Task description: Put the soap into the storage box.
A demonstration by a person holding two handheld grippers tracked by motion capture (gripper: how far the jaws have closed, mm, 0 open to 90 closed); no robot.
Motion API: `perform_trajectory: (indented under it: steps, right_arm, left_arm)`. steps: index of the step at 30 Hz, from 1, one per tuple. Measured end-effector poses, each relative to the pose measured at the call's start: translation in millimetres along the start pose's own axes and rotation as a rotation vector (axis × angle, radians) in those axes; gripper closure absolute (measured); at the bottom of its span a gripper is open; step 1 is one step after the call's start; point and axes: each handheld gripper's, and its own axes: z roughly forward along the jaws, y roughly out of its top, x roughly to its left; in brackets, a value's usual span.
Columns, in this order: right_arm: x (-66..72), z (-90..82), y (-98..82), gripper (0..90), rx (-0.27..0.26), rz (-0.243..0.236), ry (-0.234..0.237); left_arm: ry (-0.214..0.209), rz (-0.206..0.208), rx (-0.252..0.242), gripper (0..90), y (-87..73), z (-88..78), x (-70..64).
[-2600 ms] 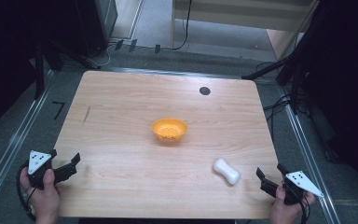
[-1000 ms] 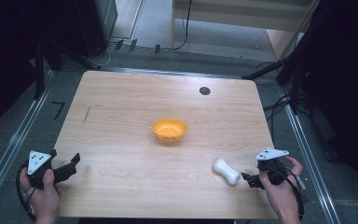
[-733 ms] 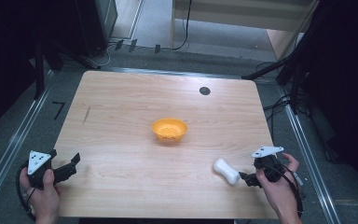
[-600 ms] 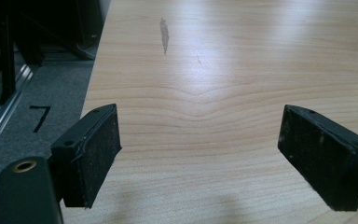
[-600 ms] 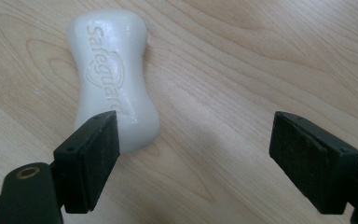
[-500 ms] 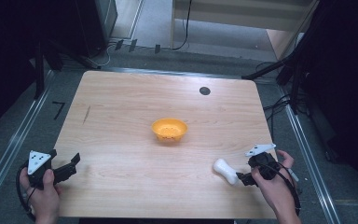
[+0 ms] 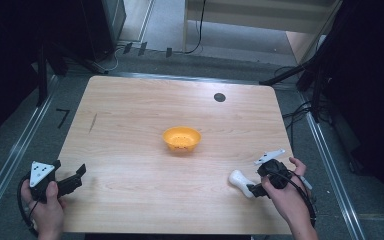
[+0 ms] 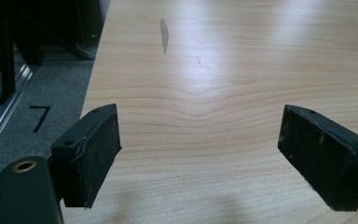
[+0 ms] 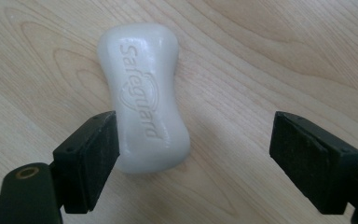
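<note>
The soap bar [image 9: 143,95] lies flat on the table [image 7: 130,125], near its right front edge and well short of the orange bowl [image 7: 181,138] at the middle. It is a waisted white bar with lettering moulded into its top. In the right gripper view its long axis runs away from me and a little to one side — its near end sits between my jaws, close against the left pad, with a wide gap to the other pad.

My right gripper [image 9: 193,163] is the one at it; its jaws stand apart and press on nothing — the bar is not yet held. The coming close, I judge, would take the bar across its width near that end, not at the waist, so I would want to shift toward the left pad's side and push further along the bar first, or it may swing as the pads meet.

My left gripper [image 8: 200,154] is well away at the front left corner, jaws wide over bare wood.
</note>
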Motion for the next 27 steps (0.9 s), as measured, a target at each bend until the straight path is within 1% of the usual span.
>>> perform_trajectory:
  steps: [8, 11, 12, 16, 21, 22, 25, 26, 27]
  right_arm:
    - [8.1, 8.0, 8.1, 16.6, 0.023, -0.004, 0.017]
    - [9.2, 9.0, 9.9, 16.8, 0.019, -0.007, 0.014]
    - [10.2, 10.9, 11.6, 18.4, 0.02, -0.003, 0.019]
    - [12.0, 14.4, 14.2, 20.4, 0.027, 0.003, 0.031]
    - [13.3, 18.6, 16.0, 22.2, 0.037, 0.011, 0.034]
    - [14.3, 20.6, 16.6, 23.5, 0.045, 0.018, 0.045]
    - [14.9, 23.1, 16.9, 24.2, 0.059, 0.009, 0.05]
    - [15.9, 26.0, 17.2, 26.7, 0.072, 0.008, 0.06]
    - [15.9, 26.0, 17.2, 26.7, 0.072, 0.008, 0.06]
  left_arm:
    - [-0.001, 0.0, -0.001, 13.3, -0.1, -0.1, 0.1]
    - [-0.002, -0.001, -0.002, 13.3, -0.1, -0.1, 0.2]
    - [-0.002, -0.001, -0.001, 13.3, 0.0, -0.1, 0.2]
    - [-0.002, -0.002, -0.002, 13.3, 0.0, 0.0, 0.3]
    - [-0.004, -0.002, -0.003, 13.3, -0.1, 0.0, 0.4]
    - [-0.004, -0.002, -0.002, 13.3, -0.1, 0.0, 0.5]
    - [-0.004, -0.003, -0.003, 13.3, -0.1, 0.1, 0.5]
    - [-0.004, -0.004, -0.003, 13.3, -0.1, 0.1, 0.5]
    - [-0.004, -0.004, -0.003, 13.3, -0.1, 0.1, 0.5]
